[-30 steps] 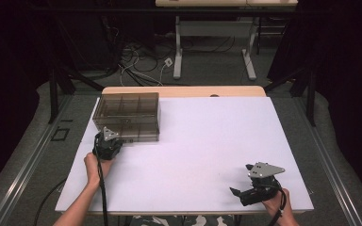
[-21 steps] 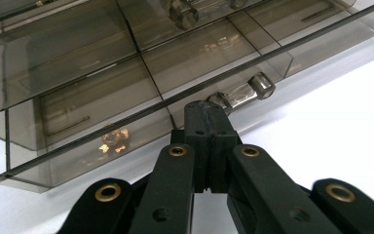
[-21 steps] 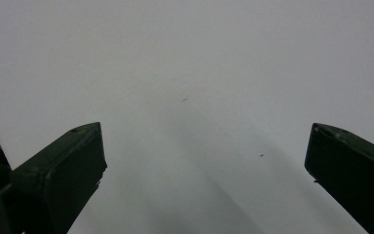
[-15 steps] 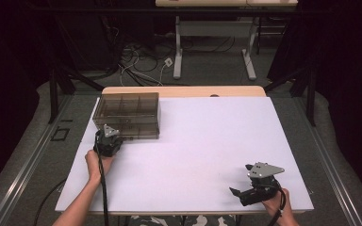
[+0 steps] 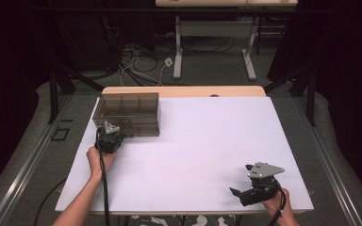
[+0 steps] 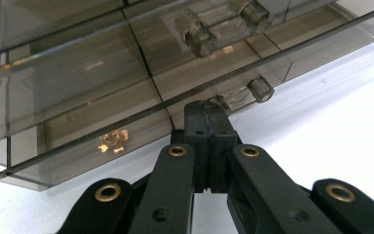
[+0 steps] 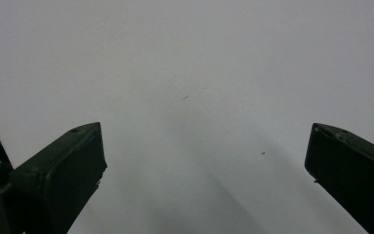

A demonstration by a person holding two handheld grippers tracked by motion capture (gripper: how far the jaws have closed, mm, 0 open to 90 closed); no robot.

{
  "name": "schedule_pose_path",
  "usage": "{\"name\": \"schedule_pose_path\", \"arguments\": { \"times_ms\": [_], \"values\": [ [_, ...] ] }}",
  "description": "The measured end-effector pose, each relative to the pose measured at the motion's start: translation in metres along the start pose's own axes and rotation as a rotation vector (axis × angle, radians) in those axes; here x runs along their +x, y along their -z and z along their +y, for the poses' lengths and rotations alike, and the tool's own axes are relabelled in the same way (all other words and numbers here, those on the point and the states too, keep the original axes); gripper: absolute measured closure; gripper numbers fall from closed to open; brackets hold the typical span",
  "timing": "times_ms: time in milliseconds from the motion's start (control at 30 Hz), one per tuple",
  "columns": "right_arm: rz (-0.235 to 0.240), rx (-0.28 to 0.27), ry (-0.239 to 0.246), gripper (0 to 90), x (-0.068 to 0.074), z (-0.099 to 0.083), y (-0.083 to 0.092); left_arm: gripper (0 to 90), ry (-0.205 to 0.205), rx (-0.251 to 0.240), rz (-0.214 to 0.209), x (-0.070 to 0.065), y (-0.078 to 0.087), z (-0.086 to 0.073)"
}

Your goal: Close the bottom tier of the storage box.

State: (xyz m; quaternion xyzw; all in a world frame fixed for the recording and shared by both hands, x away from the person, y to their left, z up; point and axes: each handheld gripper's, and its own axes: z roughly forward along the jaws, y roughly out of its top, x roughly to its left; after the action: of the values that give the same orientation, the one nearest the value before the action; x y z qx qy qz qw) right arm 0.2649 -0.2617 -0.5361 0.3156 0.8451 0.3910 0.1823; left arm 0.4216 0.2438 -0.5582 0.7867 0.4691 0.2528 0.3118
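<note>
A smoky see-through compartment box (image 5: 128, 113) with a closed lid stands at the table's far left. My left gripper (image 5: 109, 136) is against its front wall, held by a hand. In the left gripper view the jaws of the left gripper (image 6: 209, 108) are pressed together at the lid's edge, with their tips pinching the near end of a clear latch (image 6: 246, 91) on the box (image 6: 78, 83). My right gripper (image 5: 236, 193) rests near the table's front right corner, pointing left, open and holding nothing. In its own view the right gripper (image 7: 199, 161) has only white table between its jaws.
The white table top (image 5: 207, 141) spreads between the two grippers. A wooden strip (image 5: 184, 91) runs along its far edge. Beyond it, cables (image 5: 136, 61) and desk legs (image 5: 178, 47) stand on the floor. A small orange glint (image 6: 113, 140) shows inside the box.
The left gripper has edged slightly forward against the box front. The right gripper has stayed where it was.
</note>
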Motion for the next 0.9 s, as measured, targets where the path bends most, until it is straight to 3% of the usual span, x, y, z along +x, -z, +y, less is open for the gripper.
{"name": "schedule_pose_path", "arguments": {
  "times_ms": [200, 500, 900],
  "values": [
    [0.001, 0.000, 0.003, 0.4, -0.0003, 0.0000, -0.0002, 90.0, -0.011, -0.002, 0.010, 0.0004, -0.0026, 0.0008],
    [0.004, -0.002, 0.000, 0.4, -0.0003, -0.0002, -0.0004, 90.0, 0.021, -0.013, 0.003, 0.0043, -0.0086, 0.0046],
    [-0.001, 0.000, -0.002, 0.4, 0.0002, 0.0001, -0.0005, 90.0, 0.019, -0.006, -0.001, 0.0061, -0.0093, 0.0056]
  ]
}}
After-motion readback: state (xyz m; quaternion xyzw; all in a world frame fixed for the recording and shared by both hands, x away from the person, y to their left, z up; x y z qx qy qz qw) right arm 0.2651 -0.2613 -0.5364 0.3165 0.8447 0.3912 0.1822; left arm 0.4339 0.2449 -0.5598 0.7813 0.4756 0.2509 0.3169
